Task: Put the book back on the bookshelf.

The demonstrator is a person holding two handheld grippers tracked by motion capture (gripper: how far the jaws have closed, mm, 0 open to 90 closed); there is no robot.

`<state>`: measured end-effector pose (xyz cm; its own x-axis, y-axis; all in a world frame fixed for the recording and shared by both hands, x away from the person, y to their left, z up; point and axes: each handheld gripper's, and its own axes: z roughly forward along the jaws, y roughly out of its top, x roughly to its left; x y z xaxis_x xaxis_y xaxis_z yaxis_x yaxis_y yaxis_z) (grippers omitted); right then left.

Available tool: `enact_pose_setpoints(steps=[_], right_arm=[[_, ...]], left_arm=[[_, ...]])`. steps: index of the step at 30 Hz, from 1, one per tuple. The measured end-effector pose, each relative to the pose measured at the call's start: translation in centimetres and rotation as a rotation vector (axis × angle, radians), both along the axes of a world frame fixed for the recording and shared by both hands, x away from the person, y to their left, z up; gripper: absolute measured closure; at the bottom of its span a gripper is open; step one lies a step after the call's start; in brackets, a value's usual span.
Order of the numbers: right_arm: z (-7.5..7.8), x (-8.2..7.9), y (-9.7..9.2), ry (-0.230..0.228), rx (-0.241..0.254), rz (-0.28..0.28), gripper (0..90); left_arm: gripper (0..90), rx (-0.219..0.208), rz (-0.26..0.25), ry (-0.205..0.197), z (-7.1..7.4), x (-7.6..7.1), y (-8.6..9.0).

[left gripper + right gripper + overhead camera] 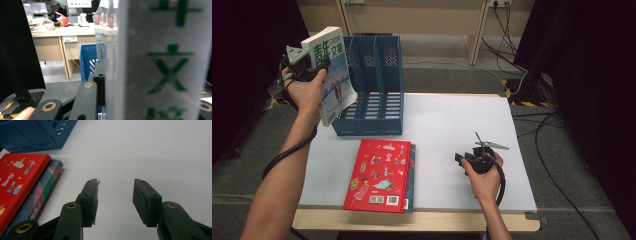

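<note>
My left gripper (321, 64) is shut on a thick white book with green characters (332, 75), held upright in the air just left of the blue file rack (372, 85). In the left gripper view the book's spine (160, 62) stands between the jaws, a black finger (100, 75) pressed against its page edge. My right gripper (460, 161) rests low on the white table (452, 120), open with nothing between its fingers (115, 195). A red picture book (379, 175) lies flat on a darker book (411, 172) near the front edge.
The rack has three slots and stands at the table's back left (35, 132). The red book (17, 177) and the dark book (47, 187) lie left of my right gripper. Cables (522, 80) run over the floor at the back right.
</note>
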<state>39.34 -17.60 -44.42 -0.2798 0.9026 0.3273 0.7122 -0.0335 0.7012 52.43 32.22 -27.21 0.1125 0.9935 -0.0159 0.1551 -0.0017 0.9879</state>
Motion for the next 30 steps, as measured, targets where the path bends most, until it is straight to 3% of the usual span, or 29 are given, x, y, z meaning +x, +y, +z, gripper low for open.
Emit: enact_pose_setpoints(steps=[30], right_arm=[[-0.1, 0.1, 0.0, 0.001, -0.004, 0.003, 55.6]], left_arm=[[73.5, 0.018, 0.002, 0.017, -1.2, 3.0, -0.8]])
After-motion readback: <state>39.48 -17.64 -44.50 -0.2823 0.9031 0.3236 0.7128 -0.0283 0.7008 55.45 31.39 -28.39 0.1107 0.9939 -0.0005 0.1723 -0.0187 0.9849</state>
